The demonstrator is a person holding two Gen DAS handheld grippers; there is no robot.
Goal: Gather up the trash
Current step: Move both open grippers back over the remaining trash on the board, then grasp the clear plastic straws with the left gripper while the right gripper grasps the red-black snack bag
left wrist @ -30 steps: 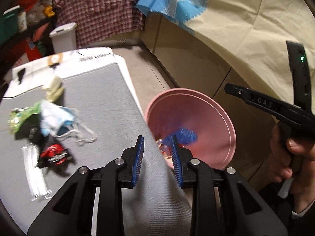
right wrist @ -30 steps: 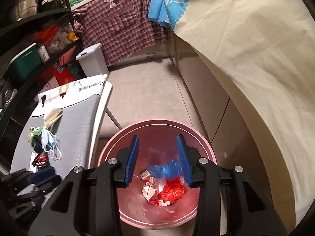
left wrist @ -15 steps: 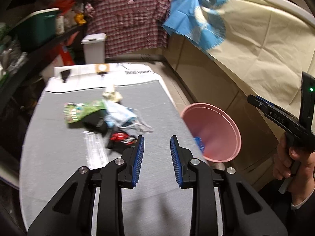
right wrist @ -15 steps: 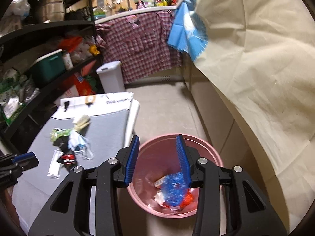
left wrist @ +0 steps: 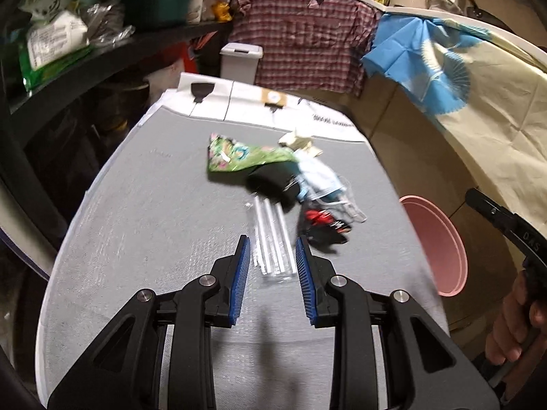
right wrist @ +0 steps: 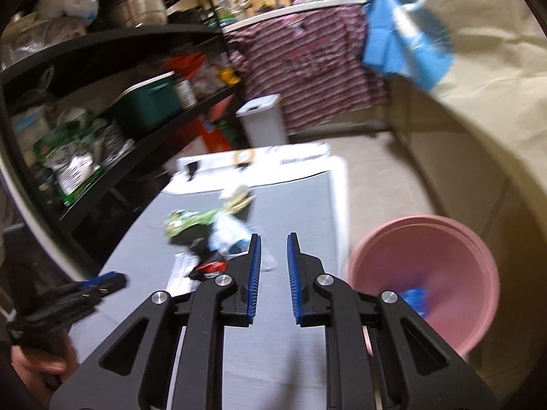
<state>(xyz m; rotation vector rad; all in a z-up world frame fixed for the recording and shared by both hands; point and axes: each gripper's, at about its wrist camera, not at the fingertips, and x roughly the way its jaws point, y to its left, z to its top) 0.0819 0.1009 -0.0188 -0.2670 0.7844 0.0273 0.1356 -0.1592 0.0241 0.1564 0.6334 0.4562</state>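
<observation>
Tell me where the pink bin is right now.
The pink bin stands on the floor just past the right edge of the grey table, at the right of both wrist views.

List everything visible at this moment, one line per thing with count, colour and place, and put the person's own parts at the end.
table: one, grey top, white far end, centre.
clear wrapper: one, transparent, on the table just ahead of the left gripper.
red and black wrapper: one, right of the clear wrapper.
black item: one, middle of the pile.
face mask: one, pale blue, right side of the pile.
green wrapper: one, far left of the pile.
cream scrap: one, far end of the pile.
pink bin: one, on the floor right of the table, blue trash inside.
white lidded bin: one, beyond the table.
black shelves: left, cluttered.
left gripper: black, blue pads, open, empty.
right gripper: black, blue pads, jaws just closing, nothing between them.
</observation>
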